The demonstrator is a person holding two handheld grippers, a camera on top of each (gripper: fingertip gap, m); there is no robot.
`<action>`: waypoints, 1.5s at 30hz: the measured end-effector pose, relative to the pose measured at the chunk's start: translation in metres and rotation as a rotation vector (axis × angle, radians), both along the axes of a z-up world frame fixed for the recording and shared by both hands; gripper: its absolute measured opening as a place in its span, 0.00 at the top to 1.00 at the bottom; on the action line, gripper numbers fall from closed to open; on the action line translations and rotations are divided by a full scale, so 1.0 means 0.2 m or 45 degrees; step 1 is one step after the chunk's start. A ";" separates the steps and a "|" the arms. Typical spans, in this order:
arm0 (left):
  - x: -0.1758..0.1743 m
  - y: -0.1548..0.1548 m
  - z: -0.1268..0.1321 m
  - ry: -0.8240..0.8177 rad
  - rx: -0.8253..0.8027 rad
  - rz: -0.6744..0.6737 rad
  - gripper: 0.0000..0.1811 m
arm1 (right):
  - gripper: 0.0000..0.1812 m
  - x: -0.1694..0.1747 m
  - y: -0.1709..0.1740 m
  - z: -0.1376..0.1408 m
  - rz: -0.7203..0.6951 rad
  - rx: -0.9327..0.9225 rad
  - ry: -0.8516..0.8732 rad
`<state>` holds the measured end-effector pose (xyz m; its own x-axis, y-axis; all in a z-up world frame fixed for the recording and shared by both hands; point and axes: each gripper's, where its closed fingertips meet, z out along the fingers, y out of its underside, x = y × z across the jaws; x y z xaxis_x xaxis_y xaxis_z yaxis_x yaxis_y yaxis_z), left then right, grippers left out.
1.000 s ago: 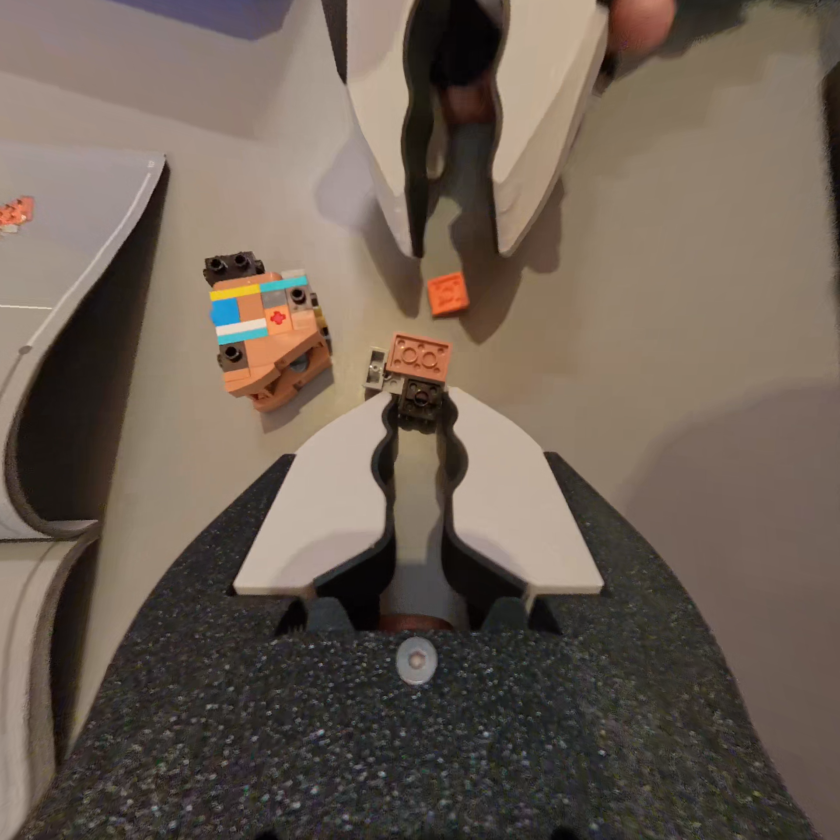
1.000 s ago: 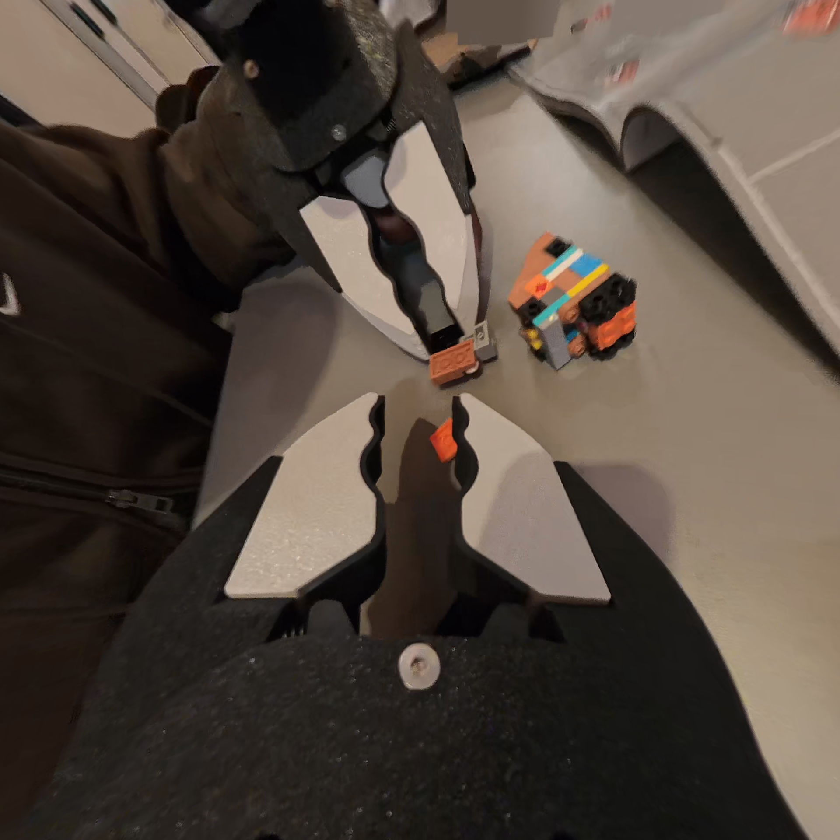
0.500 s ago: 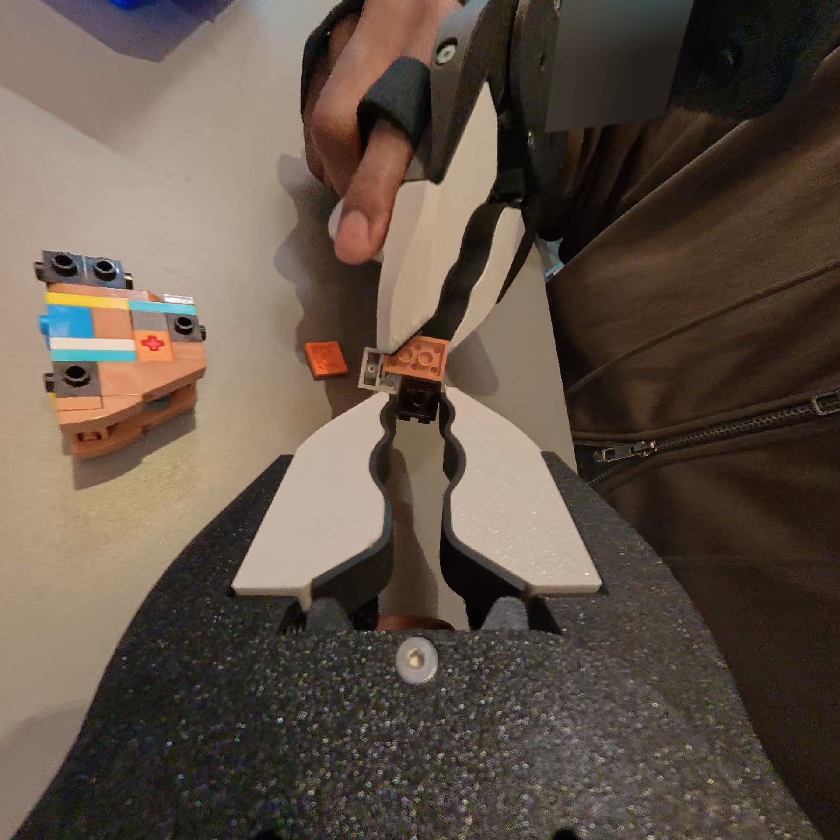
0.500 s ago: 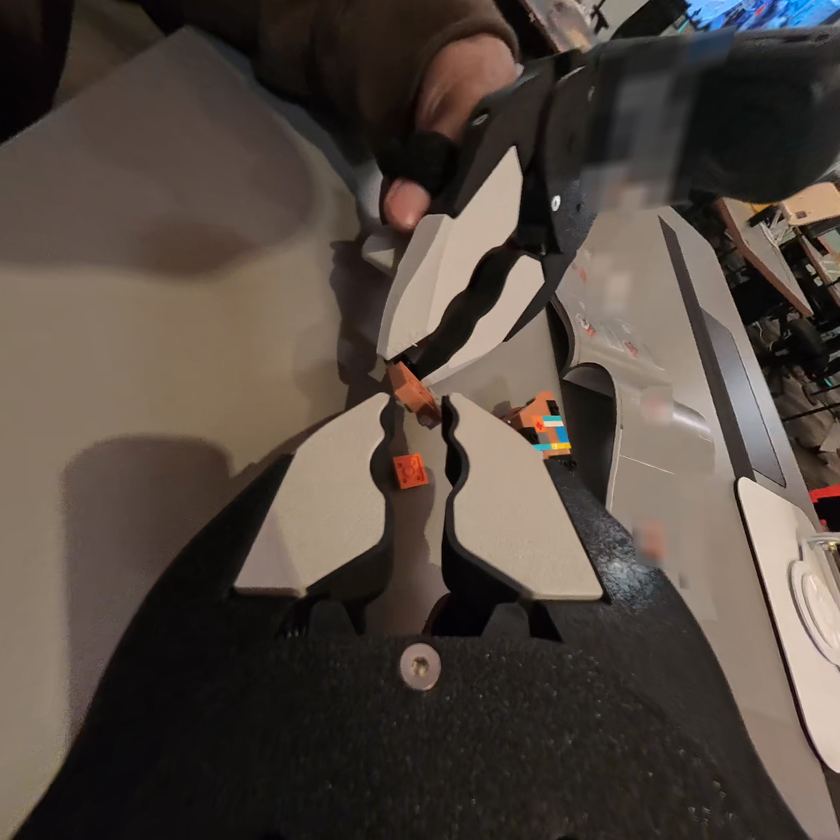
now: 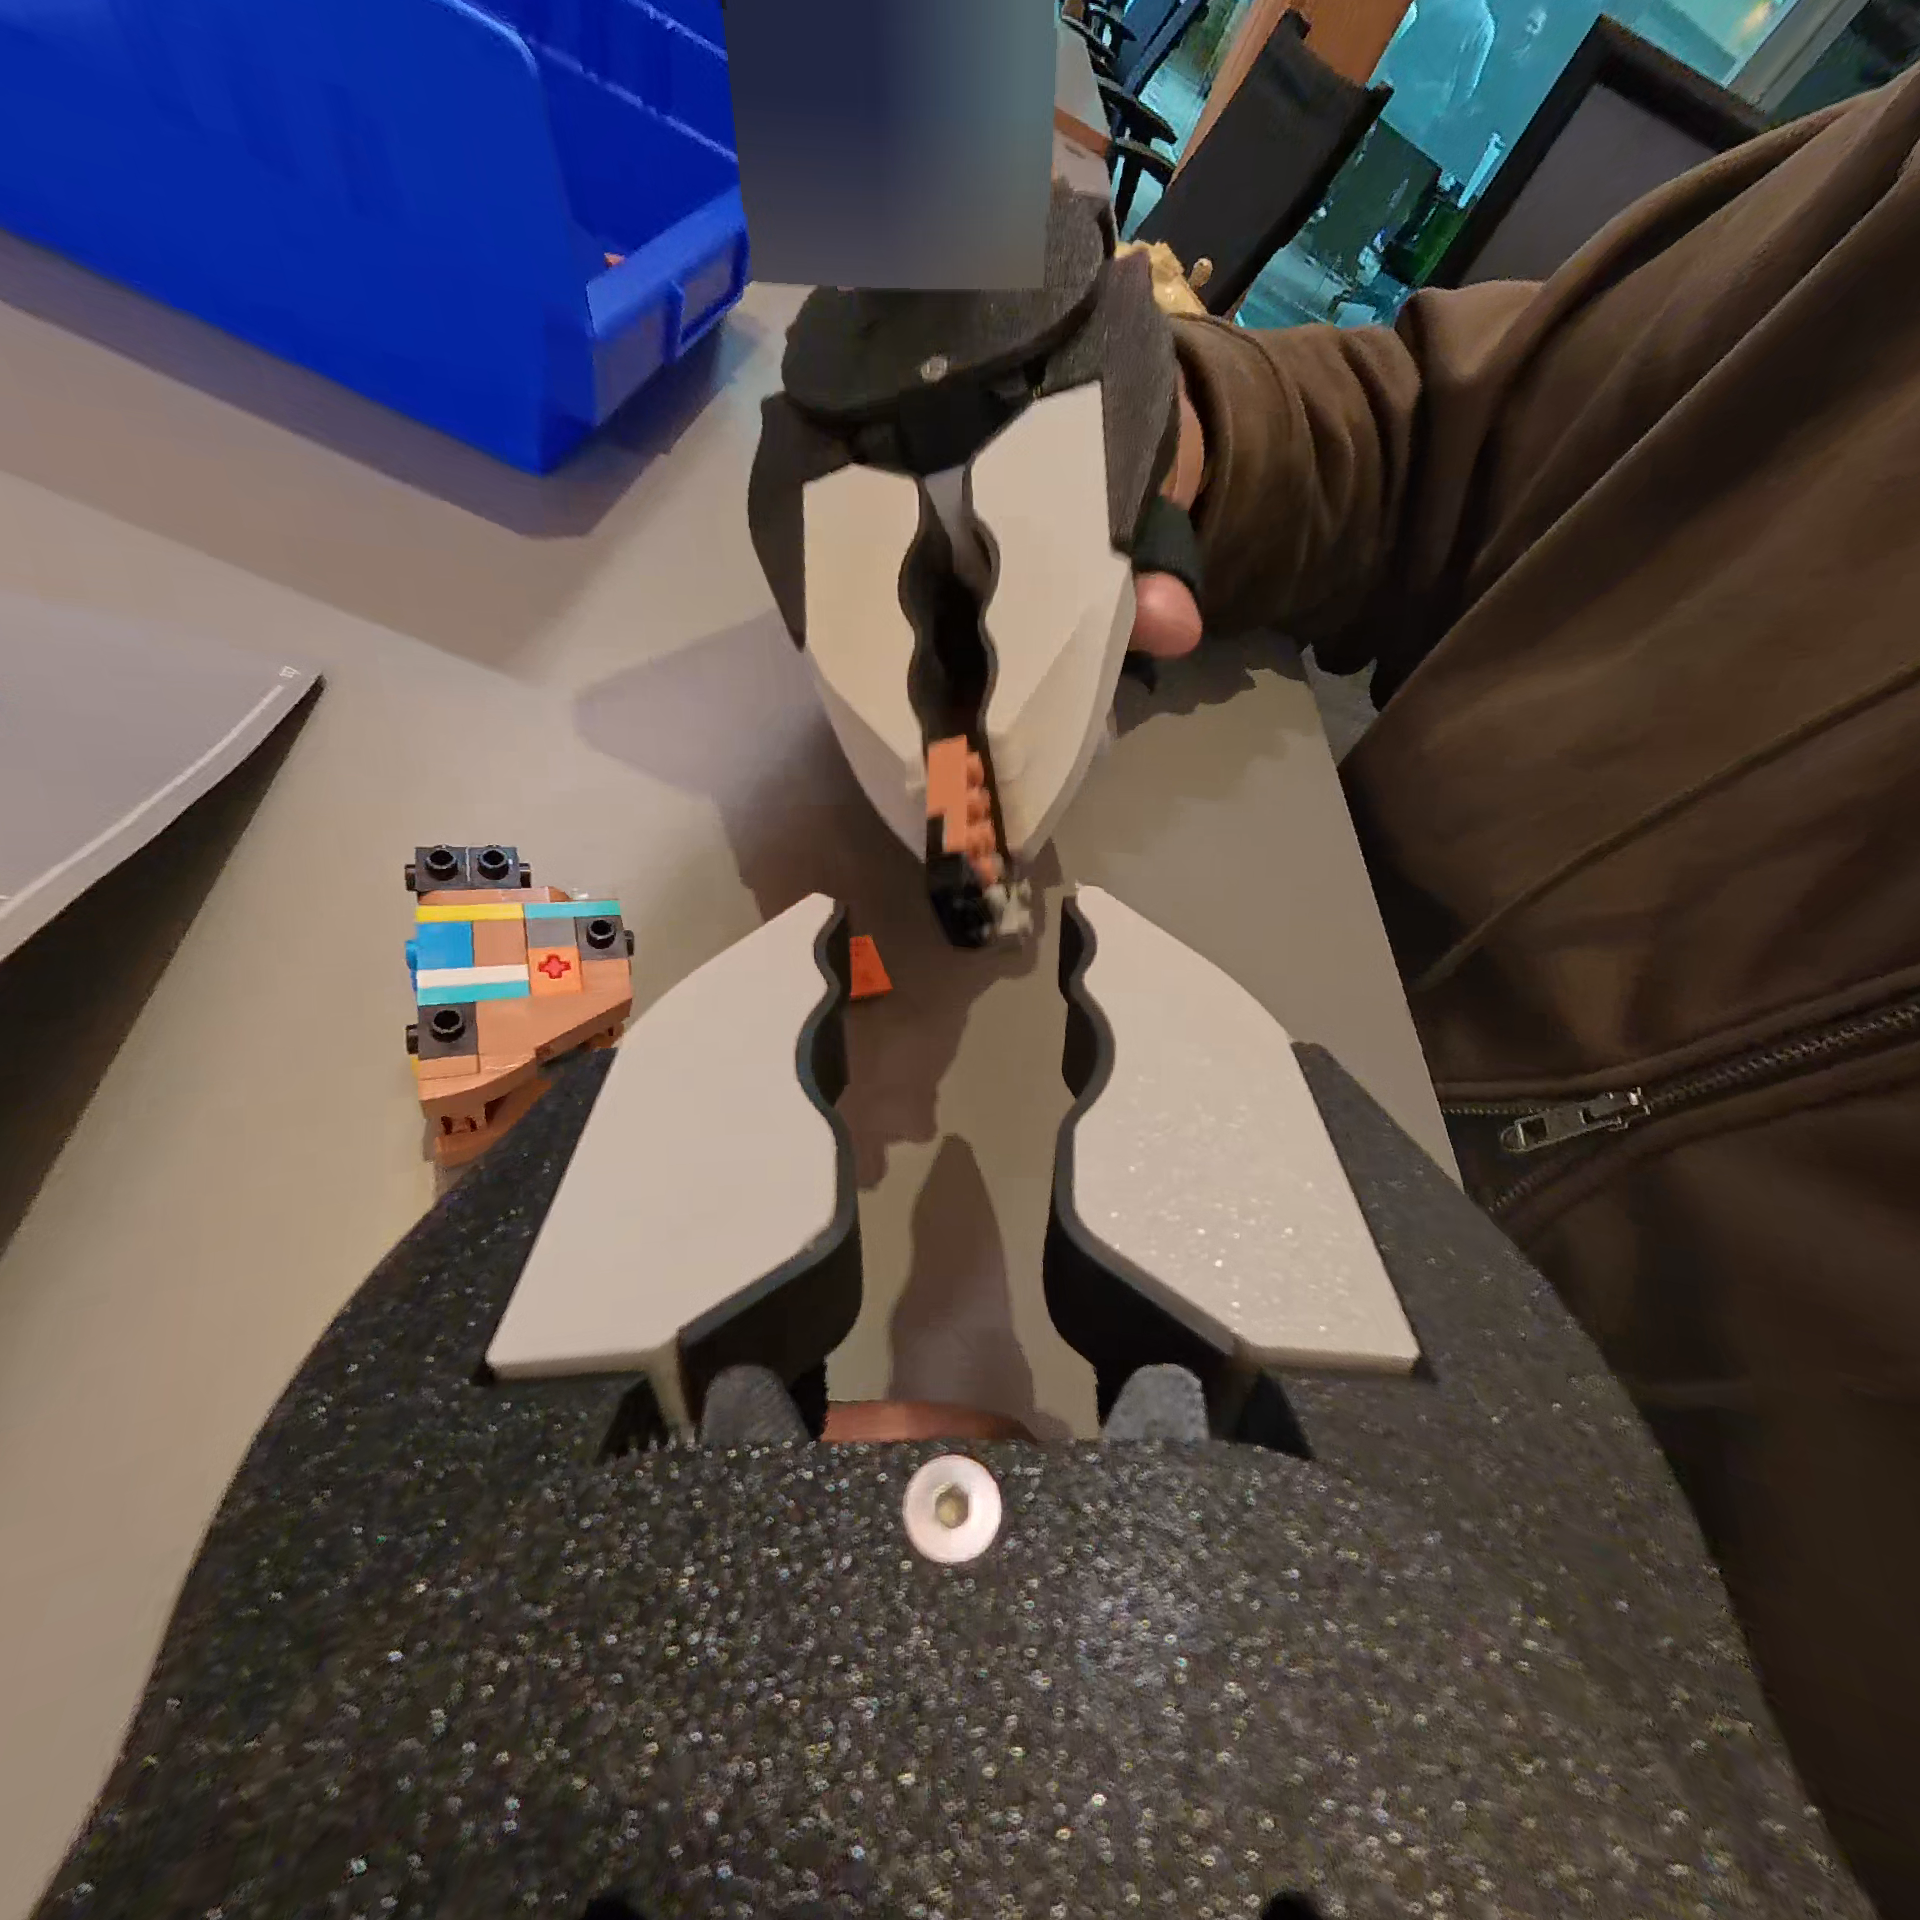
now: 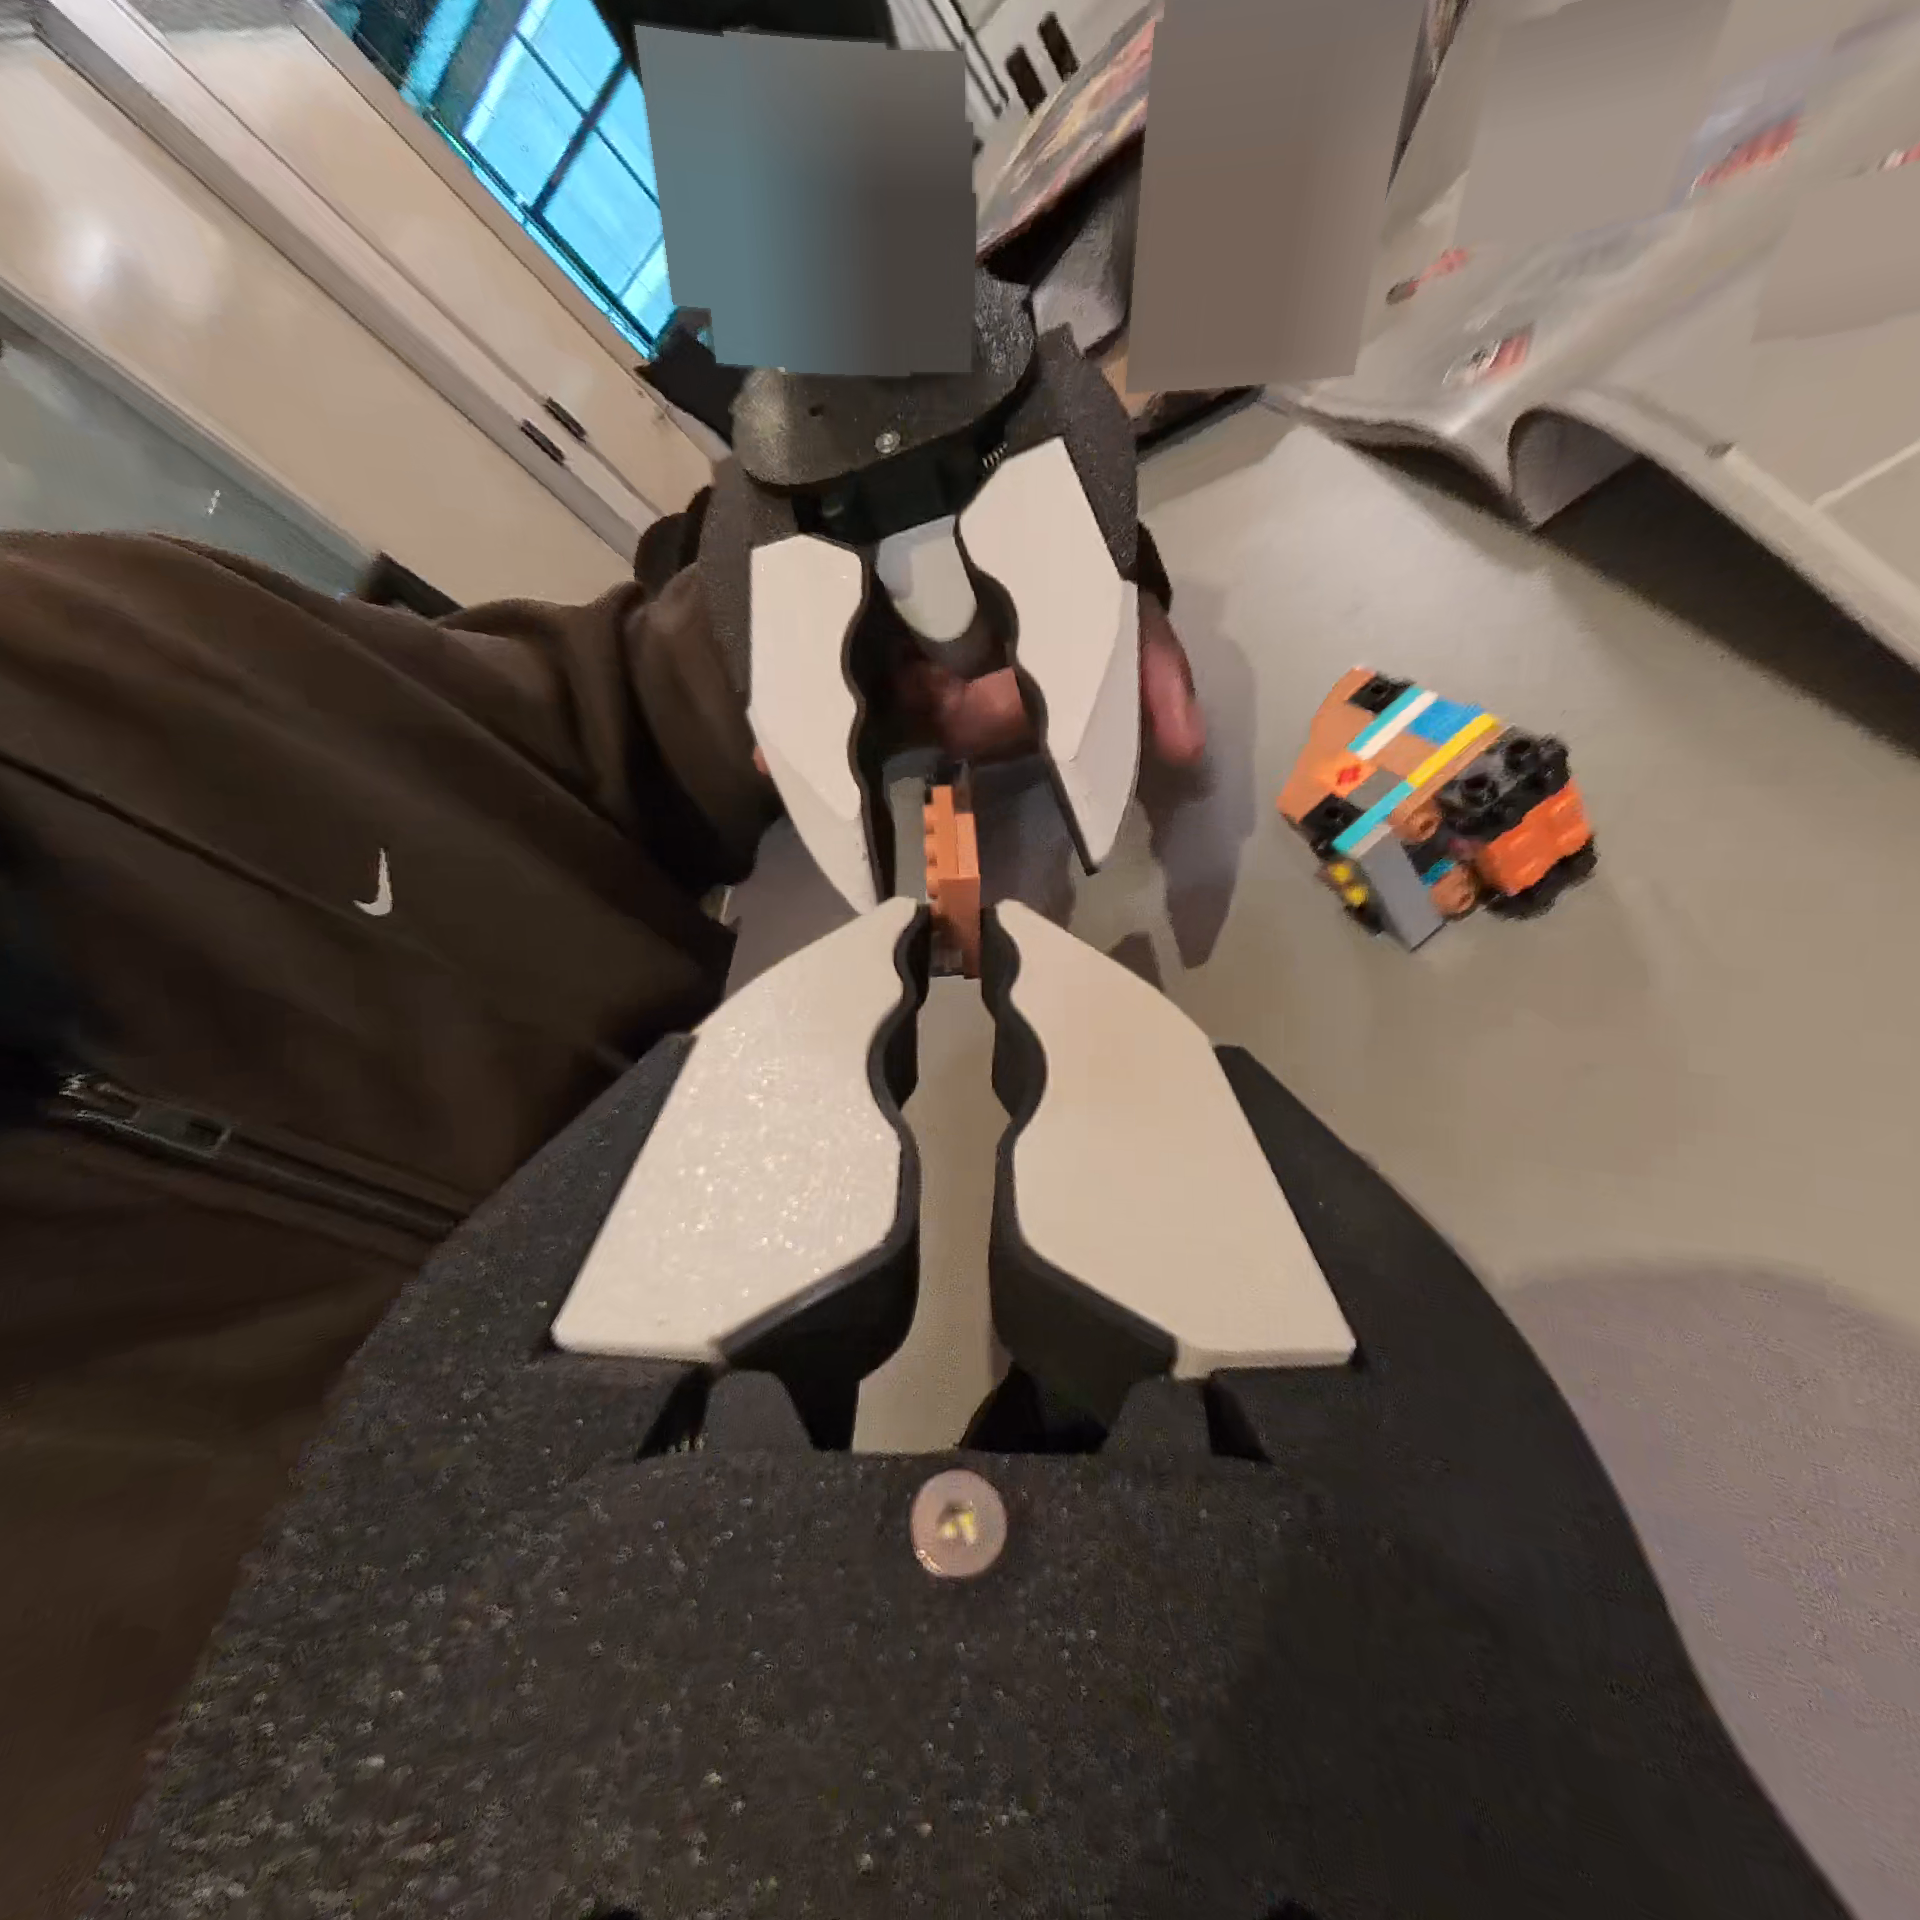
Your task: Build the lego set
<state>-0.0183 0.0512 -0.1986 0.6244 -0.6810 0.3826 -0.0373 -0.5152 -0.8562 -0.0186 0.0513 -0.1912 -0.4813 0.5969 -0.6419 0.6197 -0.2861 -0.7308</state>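
My right gripper [image 6: 954,920] is shut on a small sub-assembly [image 6: 954,873] of a brown studded plate with black and grey pieces. The left wrist view shows it [image 5: 961,821] pinched between the right gripper's fingers [image 5: 873,644], held above the table. My left gripper [image 5: 954,904] is open and empty just in front of it, and its fingers [image 6: 805,717] stand apart on either side of the piece without touching it. A small orange tile [image 5: 868,966] lies on the table by the left fingertip. The larger multicoloured model [image 5: 509,977] sits to the left, and also shows in the right wrist view [image 6: 1444,810].
A blue bin [image 5: 364,208] stands at the back left. An open instruction booklet [image 5: 114,748] lies at the left, and shows at the back right in the right wrist view [image 6: 1683,447]. The person's brown jacket [image 5: 1662,831] is close on the right, at the grey table's edge [image 5: 1351,831]. Less than 4 cm separates the two grippers' tips.
The left gripper was shut on the small sub-assembly. The right gripper closed on its brown plate, the left opened and let go, and the piece now sits in the right gripper.
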 end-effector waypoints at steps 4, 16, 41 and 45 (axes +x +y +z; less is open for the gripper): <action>0.01 0.00 0.00 -0.058 -0.021 -0.004 0.87 | 0.95 0.00 -0.02 -0.07 0.003 0.064 -0.056; -0.06 0.03 0.02 -0.407 -0.285 0.100 0.95 | 0.82 0.01 0.16 -0.19 0.051 0.722 0.127; -0.14 0.07 0.03 -0.679 -0.426 0.222 0.95 | 0.97 0.06 0.09 -0.34 0.363 0.988 0.095; -0.14 0.08 0.03 -0.714 -0.438 0.235 0.95 | 0.90 0.06 0.08 -0.32 0.368 0.970 0.112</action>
<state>-0.0472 0.0669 -0.1923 0.3629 -0.3644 0.8576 0.4787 -0.7167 -0.5071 -0.0063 0.0681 -0.2561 -0.7129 0.6984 -0.0629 0.5241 0.4711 -0.7095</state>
